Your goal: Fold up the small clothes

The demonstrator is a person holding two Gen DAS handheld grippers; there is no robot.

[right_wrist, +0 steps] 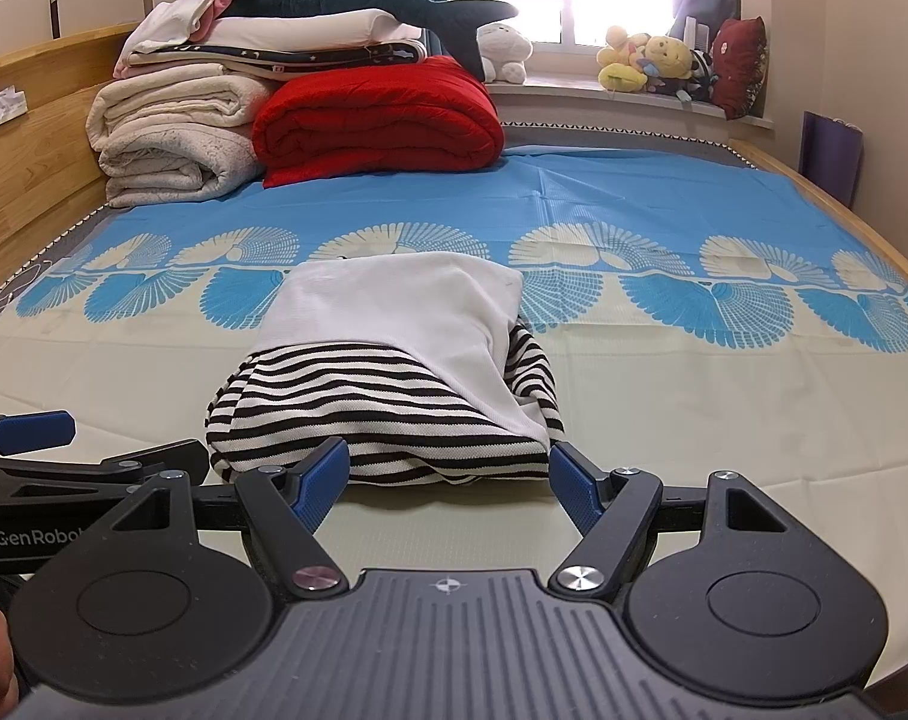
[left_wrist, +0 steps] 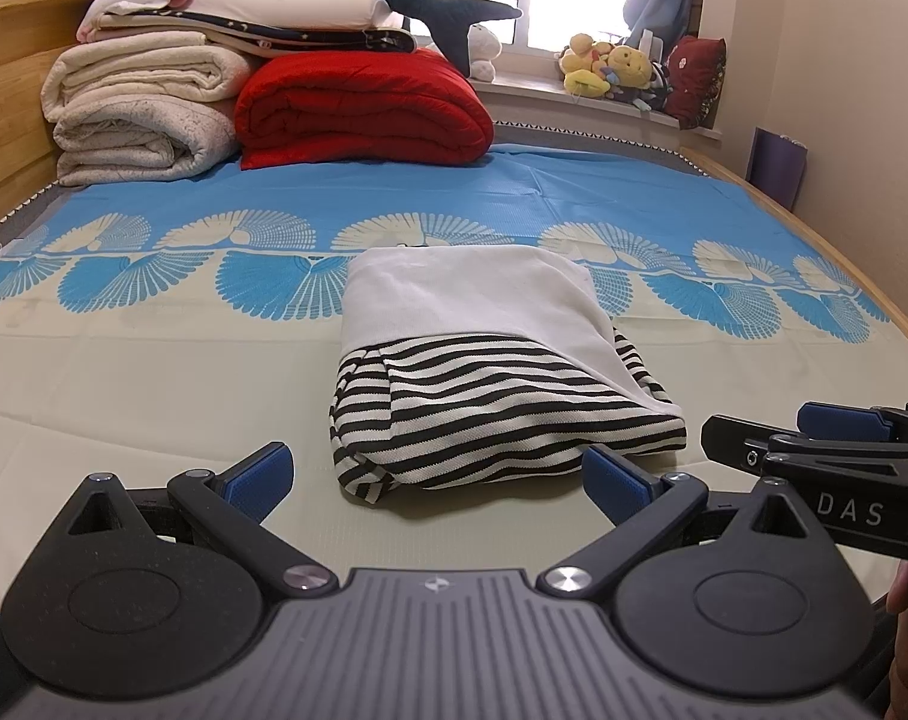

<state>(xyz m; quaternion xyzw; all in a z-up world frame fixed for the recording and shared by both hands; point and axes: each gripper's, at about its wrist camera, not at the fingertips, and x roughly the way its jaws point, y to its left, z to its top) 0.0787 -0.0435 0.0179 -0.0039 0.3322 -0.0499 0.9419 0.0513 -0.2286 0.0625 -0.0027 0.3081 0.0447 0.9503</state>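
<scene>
in the right wrist view the folded striped garment (right_wrist: pixel 388 396) is seen on the bed (right_wrist: pixel 694 420) just ahead of the spread, empty right gripper (right_wrist: pixel 448 480) and left gripper (left_wrist: pixel 436 480), so the loose fold could be dragged open if only the top layer is pinched.

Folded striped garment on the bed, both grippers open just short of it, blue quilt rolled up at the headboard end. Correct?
One error: the rolled quilt is red, not blue, as the right wrist view shows. The striped garment lies folded on the bed, with left gripper and right gripper open short of it.
</scene>
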